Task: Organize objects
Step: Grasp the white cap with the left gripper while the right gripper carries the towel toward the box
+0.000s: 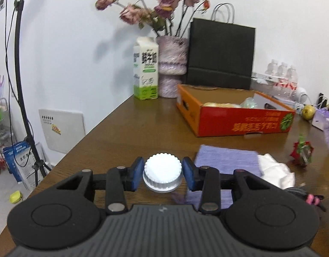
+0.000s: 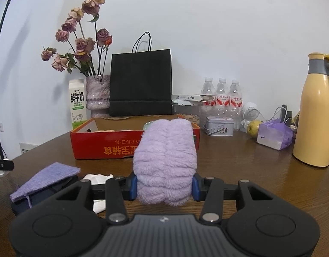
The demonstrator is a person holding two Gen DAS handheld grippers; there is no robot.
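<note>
White ribbed cap (image 1: 162, 171) grasped by left gripper (image 1: 163, 174), right gripper (image 2: 164, 187) clenched on fluffy purple roll (image 2: 165, 162), red box (image 2: 104, 144) near table's (image 2: 239, 167) back edge.

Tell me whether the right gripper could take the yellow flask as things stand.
Probably not yet. The right gripper is shut on a purple fluffy cloth, so its jaws are full. The yellow flask stands upright to its right on bare table, with nothing in between.

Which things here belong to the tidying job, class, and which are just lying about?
In the job:
- white ribbed cap, between the left hand-held gripper's pads
- fluffy purple cloth, clamped in the right hand-held gripper
- orange box, probably the destination

Lying about:
- milk carton
- black paper bag
- dried roses
- yellow flask
- water bottles
</note>
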